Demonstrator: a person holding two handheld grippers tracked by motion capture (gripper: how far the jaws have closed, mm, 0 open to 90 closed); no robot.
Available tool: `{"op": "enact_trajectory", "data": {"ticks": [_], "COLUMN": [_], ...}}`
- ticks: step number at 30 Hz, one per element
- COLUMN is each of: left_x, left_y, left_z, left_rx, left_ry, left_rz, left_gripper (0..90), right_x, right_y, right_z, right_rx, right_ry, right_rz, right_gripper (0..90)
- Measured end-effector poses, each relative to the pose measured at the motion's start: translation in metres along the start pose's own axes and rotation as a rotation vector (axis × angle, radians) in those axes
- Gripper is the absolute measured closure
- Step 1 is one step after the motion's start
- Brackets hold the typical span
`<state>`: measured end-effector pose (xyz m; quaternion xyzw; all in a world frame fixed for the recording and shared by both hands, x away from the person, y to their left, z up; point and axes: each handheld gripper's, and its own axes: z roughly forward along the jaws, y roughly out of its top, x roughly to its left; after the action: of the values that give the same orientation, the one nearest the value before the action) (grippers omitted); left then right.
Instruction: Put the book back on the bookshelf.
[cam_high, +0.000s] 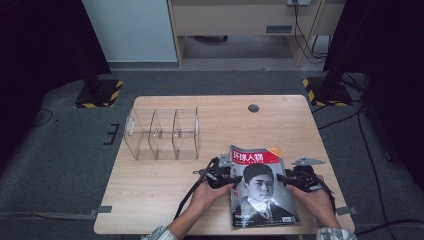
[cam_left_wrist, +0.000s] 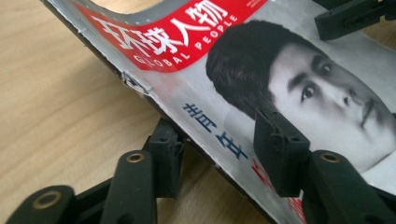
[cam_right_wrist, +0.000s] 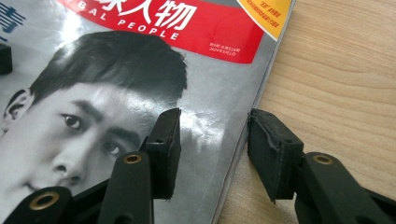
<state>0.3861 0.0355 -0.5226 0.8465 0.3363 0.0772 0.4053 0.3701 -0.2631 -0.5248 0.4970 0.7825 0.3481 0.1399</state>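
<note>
Wooden table (cam_high: 150, 190); magazine (cam_high: 260, 187) lies at near edge, glossy, thin, floppy, likely slippery; left gripper (cam_high: 220, 178) straddles spine edge, right gripper (cam_high: 295, 181) straddles opposite edge; both half-open, pads not yet pinching; best grip mid-edges.

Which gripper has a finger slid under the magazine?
The left gripper: one of its fingers sits beneath the lifted magazine edge, the other on the cover. The right gripper just straddles the opposite edge.
</note>
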Motion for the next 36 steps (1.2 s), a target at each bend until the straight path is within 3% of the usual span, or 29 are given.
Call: {"op": "enact_trajectory", "data": {"ticks": [16,26,30,31,36], "left_x": [0.01,0.012,0.013,0.015,0.016], "left_y": [0.039,0.056,0.064,0.067,0.074], "left_z": [0.008,0.012,0.015,0.017,0.023], "left_rx": [0.0,0.02,0.022,0.026,0.043], "left_ry": [0.002,-0.02,-0.043,-0.067,-0.084], "left_rz": [0.004,-0.004,-0.036,-0.069,-0.067], "left_gripper": [65.8,54.2,43.6,39.8,28.2], "right_x": [0.0,-0.001,-0.001,-0.001,-0.001], "right_y": [0.004,0.004,0.003,0.003,0.003], "right_z": [0.005,0.006,0.006,0.006,0.007], "right_rx": [-0.006,-0.015,-0.023,-0.025,-0.028], "right_ry": [-0.021,-0.011,-0.009,-0.008,-0.006], "right_rz": [-0.005,-0.007,-0.004,-0.004,-0.004], "right_gripper": [58.1,58.0,57.9,57.8,57.7]}}
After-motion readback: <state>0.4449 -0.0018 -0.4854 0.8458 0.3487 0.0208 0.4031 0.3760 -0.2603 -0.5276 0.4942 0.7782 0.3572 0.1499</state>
